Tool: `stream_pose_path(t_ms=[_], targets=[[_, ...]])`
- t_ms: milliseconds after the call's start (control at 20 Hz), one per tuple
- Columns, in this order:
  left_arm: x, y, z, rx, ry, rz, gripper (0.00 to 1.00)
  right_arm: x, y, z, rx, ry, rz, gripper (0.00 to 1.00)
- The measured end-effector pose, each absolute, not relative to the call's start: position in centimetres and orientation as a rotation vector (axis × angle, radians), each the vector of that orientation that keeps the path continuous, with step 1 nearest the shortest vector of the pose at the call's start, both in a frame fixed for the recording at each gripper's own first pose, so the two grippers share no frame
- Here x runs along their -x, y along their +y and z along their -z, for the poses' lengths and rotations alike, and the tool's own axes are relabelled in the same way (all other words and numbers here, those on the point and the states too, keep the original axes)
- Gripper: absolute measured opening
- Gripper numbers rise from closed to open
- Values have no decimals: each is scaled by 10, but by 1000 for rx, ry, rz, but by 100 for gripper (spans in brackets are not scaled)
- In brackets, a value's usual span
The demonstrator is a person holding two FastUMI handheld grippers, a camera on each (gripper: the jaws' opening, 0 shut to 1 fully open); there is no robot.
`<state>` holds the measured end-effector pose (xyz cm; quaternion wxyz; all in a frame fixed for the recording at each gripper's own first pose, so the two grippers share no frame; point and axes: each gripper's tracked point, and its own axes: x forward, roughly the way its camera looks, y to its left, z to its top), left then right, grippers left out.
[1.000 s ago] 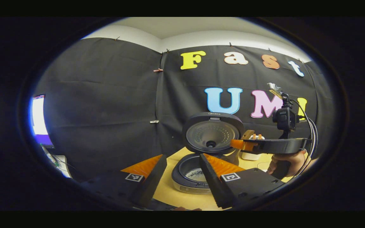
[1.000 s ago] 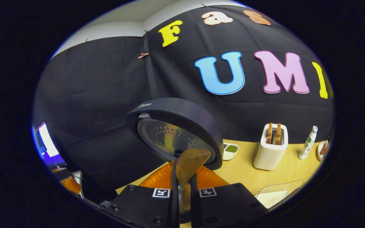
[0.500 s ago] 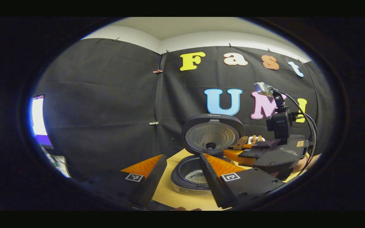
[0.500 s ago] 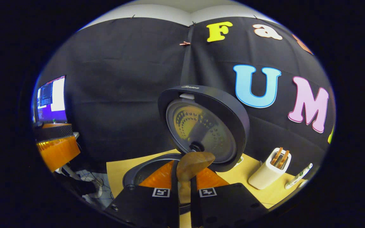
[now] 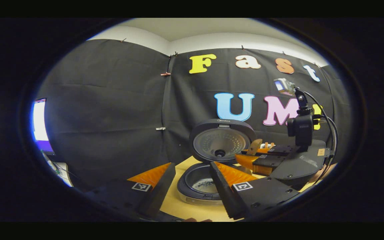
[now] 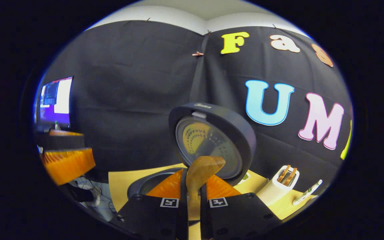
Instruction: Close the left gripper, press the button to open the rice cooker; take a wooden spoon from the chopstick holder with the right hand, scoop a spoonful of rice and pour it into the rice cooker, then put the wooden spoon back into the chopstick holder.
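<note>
The rice cooker stands open, its lid (image 5: 222, 141) (image 6: 212, 140) upright over the pot (image 5: 200, 183) (image 6: 145, 182). A little dark-speckled rice lies in the pot. My left gripper (image 5: 192, 164) is open and holds nothing; it hovers in front of the pot. My right gripper (image 6: 193, 181) is shut on the handle of the wooden spoon (image 6: 202, 168). The spoon's bowl points at the lid, above the pot's right side. In the left gripper view the right gripper (image 5: 272, 160) with the spoon (image 5: 254, 146) hangs just right of the lid.
A white holder (image 6: 273, 190) with brown pieces standing in it sits on the wooden table (image 6: 122, 180), right of the cooker. A bottle (image 6: 307, 192) lies beside it. A lit monitor (image 6: 55, 100) stands far left.
The right gripper has rolled from lying on its side to nearly level beside the lid, the spoon still in it. Its view swung left. The left gripper has hardly moved.
</note>
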<state>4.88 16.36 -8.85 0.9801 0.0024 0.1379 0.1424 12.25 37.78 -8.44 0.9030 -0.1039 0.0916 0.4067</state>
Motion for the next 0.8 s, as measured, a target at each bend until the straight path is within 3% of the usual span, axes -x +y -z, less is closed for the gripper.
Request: stream_pose_path(t_ms=[50, 100, 400, 800], targets=[[-50, 162, 89, -8, 280, -284, 74, -127, 373, 79, 181, 196, -822, 14], [-51, 160, 88, -11, 281, -282, 74, -131, 367, 76, 145, 208, -803, 18], [-67, 137, 83, -42, 268, -232, 74, -157, 304, 64, -60, 280, -643, 18], [-96, 85, 85, -52, 259, -128, 74, -169, 174, 71, -132, 288, -389, 18]])
